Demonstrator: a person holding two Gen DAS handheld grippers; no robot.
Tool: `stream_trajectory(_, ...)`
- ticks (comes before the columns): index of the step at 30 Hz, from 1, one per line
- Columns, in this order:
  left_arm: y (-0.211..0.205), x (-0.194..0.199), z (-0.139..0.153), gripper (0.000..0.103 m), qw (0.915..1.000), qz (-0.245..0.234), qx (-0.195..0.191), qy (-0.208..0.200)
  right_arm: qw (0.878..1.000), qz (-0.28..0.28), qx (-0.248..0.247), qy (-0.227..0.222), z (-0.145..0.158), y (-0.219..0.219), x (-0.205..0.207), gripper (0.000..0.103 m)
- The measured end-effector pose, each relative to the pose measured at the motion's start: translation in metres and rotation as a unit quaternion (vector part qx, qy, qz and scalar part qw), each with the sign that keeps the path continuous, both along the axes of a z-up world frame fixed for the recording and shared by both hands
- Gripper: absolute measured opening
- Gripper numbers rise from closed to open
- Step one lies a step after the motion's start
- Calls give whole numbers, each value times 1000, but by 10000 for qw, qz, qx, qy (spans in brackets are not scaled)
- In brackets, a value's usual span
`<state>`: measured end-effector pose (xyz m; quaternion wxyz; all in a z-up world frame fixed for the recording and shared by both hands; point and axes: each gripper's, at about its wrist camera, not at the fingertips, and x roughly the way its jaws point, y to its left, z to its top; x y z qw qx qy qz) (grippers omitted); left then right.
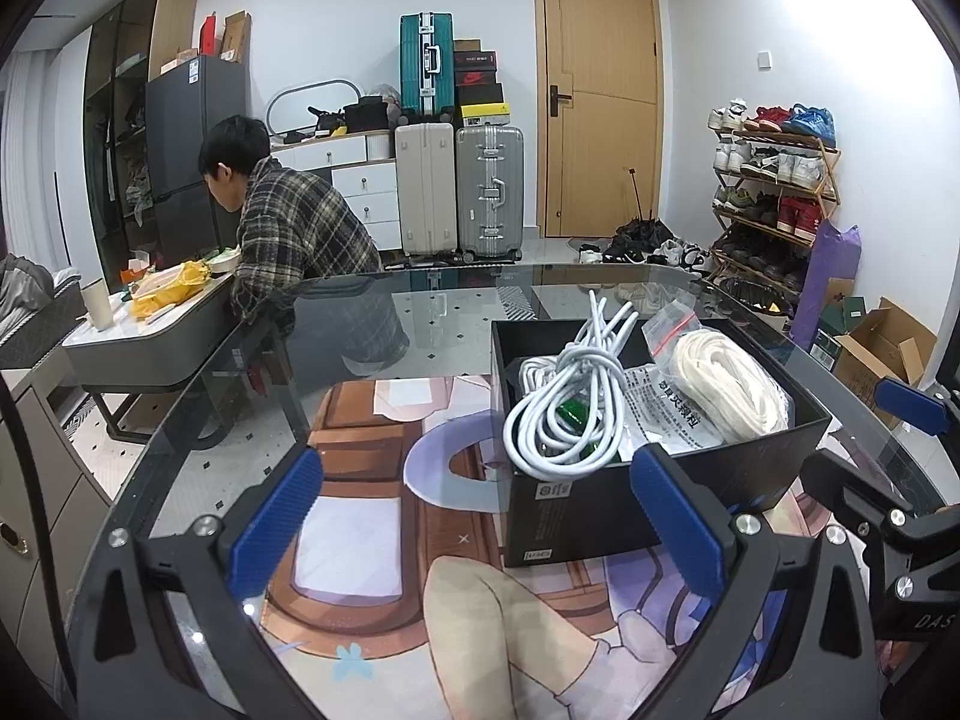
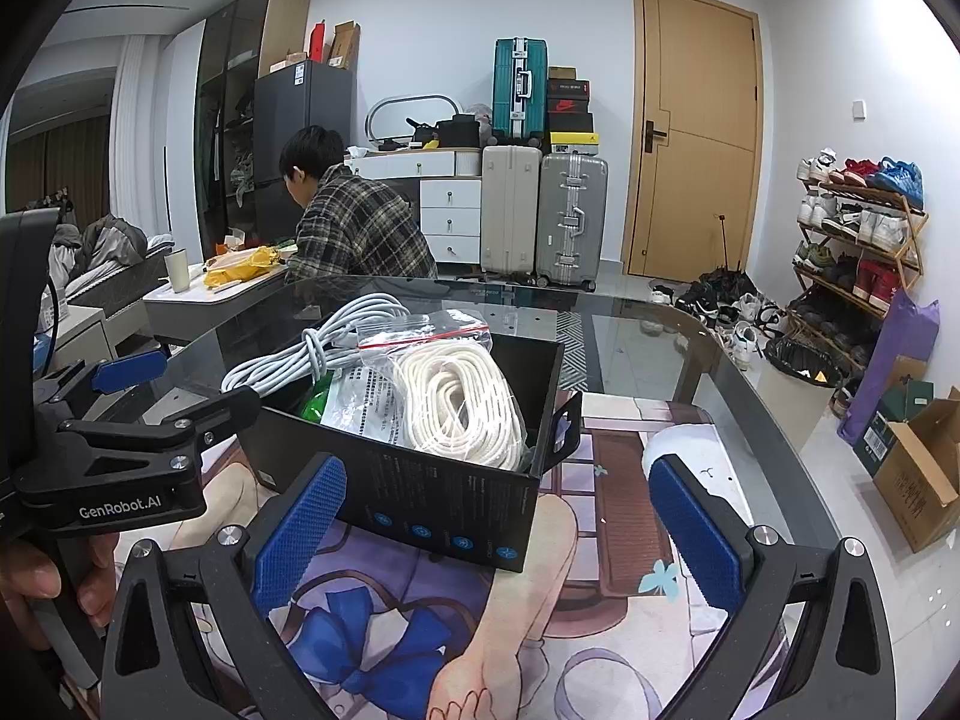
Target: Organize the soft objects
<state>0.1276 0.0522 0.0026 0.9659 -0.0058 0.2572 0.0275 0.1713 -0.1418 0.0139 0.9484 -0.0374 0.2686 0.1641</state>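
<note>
A black open box (image 1: 606,498) (image 2: 432,498) stands on the glass table over a printed mat. In it lie a coiled white cable (image 1: 564,420) (image 2: 300,354), a coil of cream rope (image 1: 729,387) (image 2: 462,405), a clear zip bag (image 1: 672,324) (image 2: 432,330), a printed paper sheet (image 1: 672,414) (image 2: 360,408) and something green (image 1: 570,414) (image 2: 315,405). My left gripper (image 1: 480,522) is open and empty, just in front of the box's left corner. My right gripper (image 2: 498,528) is open and empty, in front of the box's right side. Each gripper shows at the edge of the other's view.
The glass table's far edge (image 1: 540,270) curves behind the box. A person in a plaid shirt (image 1: 294,234) bends over a low table (image 1: 150,324) at the left. Suitcases (image 1: 456,192), a shoe rack (image 1: 774,192) and cardboard boxes (image 1: 882,354) stand beyond.
</note>
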Motion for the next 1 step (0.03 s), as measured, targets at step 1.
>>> stream_trajectory(1,0,-1,0,103,10000,20,6,4,10000,-8,-8,-6,0,0,0,103)
